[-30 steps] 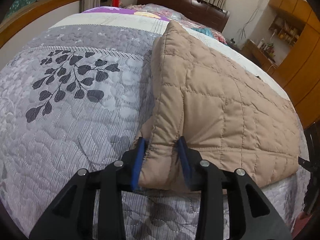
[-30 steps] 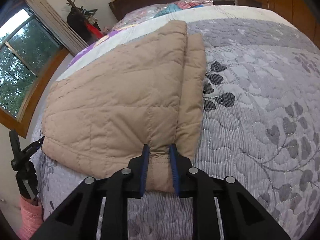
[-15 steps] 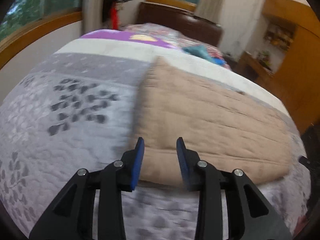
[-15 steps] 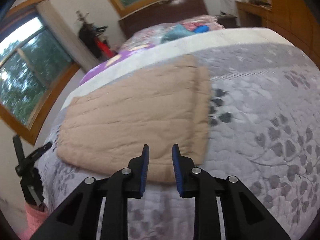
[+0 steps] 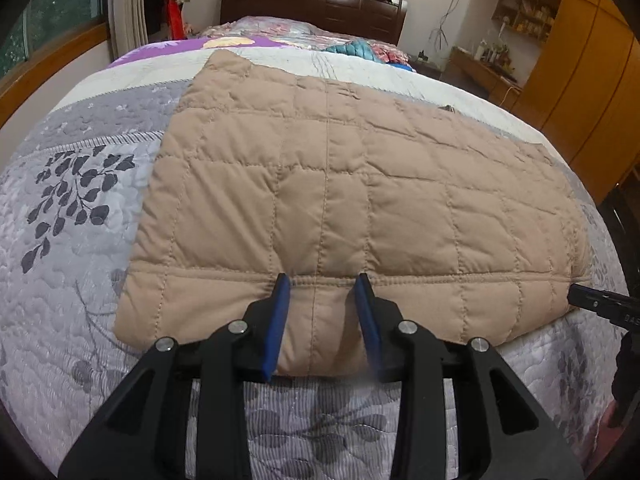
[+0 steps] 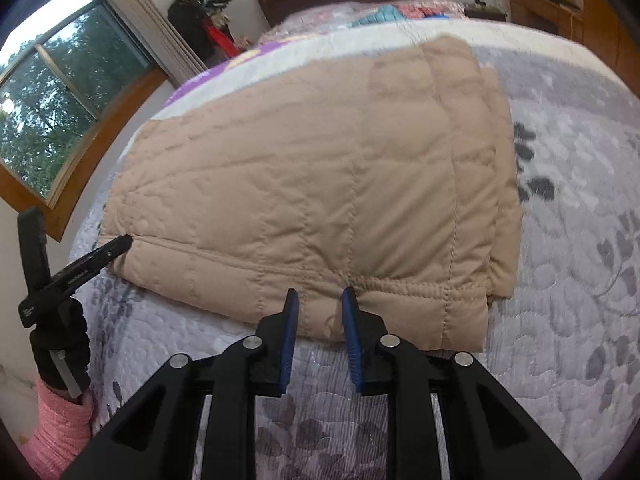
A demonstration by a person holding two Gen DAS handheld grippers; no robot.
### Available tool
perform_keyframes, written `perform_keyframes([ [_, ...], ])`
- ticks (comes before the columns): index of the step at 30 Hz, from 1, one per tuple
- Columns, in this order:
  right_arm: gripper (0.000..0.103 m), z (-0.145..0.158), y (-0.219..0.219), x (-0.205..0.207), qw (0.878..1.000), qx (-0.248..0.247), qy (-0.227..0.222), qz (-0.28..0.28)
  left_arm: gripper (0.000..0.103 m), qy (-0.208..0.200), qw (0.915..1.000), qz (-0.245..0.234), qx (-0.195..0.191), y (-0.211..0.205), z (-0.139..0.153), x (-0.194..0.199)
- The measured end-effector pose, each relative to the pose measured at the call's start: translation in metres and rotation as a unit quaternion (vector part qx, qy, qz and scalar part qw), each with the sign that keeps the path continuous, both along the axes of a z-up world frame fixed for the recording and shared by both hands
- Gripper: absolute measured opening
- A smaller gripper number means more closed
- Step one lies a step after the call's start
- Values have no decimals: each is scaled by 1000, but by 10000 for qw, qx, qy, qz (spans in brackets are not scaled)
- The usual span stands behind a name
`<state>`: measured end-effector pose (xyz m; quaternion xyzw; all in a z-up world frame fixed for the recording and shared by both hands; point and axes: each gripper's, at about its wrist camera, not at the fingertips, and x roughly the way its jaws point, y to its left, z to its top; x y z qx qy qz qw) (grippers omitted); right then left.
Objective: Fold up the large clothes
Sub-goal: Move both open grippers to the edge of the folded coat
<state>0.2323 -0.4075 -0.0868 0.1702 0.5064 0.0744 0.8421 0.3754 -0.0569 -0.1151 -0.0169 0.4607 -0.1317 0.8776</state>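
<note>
A tan quilted jacket (image 5: 340,184) lies folded flat on the grey leaf-patterned bedspread (image 5: 68,264); it also shows in the right wrist view (image 6: 312,184). My left gripper (image 5: 323,292) is open, its blue pads either side of the jacket's near hem, over its left part. My right gripper (image 6: 319,300) is open, its pads either side of the near hem further right. In the right wrist view the left gripper (image 6: 80,268) shows at the jacket's left corner, held by a black-gloved hand.
The bed runs away to a dark wooden headboard (image 5: 312,0) with colourful bedding (image 5: 360,48) near it. A window (image 6: 52,112) is on the left wall. Wooden wardrobes (image 5: 592,80) stand on the right. The bedspread's near edge (image 6: 320,440) lies below the grippers.
Both grippers have let go of the jacket's hem and opened. The lifted jacket has dropped flat onto the bed, and both grippers have pulled back a little.
</note>
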Motion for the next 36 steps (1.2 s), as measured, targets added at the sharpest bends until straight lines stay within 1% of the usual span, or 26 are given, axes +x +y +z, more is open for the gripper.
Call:
perform_keyframes([
  [5, 22, -10, -2, -1, 10000, 35, -43, 4, 35, -57, 10000, -34, 36, 0, -8, -1],
  [9, 21, -10, -5, -1, 9998, 184, -77, -14, 35, -69, 10000, -31, 28, 0, -10, 0],
  [13, 22, -2, -13, -4, 9995, 318, -89, 8, 35, 5, 10000, -19, -35, 1, -4, 1],
  [14, 24, 4, -15, -8, 9993, 356, -131, 50, 34, 34, 10000, -22, -69, 2, 0, 1],
  [16, 32, 16, -20, -14, 9988, 409, -256, 85, 34, 38, 9999, -63, -155, 10, 12, -1],
  [17, 38, 24, -25, -17, 9986, 392, -356, 32, 38, -51, 9998, -35, -183, 16, 20, -3],
  [18, 42, 30, -31, -19, 9984, 374, -429, -29, 45, -165, 9997, 46, -181, 23, 27, -4],
  [20, 45, 46, -49, -21, 9970, 418, -632, -153, 52, -369, 9989, 188, -241, 41, 43, -2],
  [22, 54, 55, -66, -18, 9956, 510, -717, -325, 62, -454, 9981, 299, -275, 58, 52, 6],
  [23, 61, 58, -77, -14, 9950, 531, -725, -436, 70, -453, 9979, 394, -262, 67, 55, 12],
  [24, 67, 58, -84, -10, 9946, 565, -726, -477, 72, -437, 9977, 447, -268, 74, 55, 18],
  [26, 72, 53, -105, 2, 9932, 776, -621, -602, 73, -279, 9974, 583, -318, 92, 50, 35],
  [28, 72, 45, -116, 12, 9923, 906, -456, -710, 73, -63, 9961, 750, -461, 108, 40, 51],
  [31, 72, 32, -129, 27, 9919, 917, -268, -835, 73, 172, 9936, 829, -752, 122, 28, 70],
  [36, 73, 14, -131, 46, 9894, 1205, -138, -798, 73, 405, 9893, 613, -1263, 126, 10, 89],
])
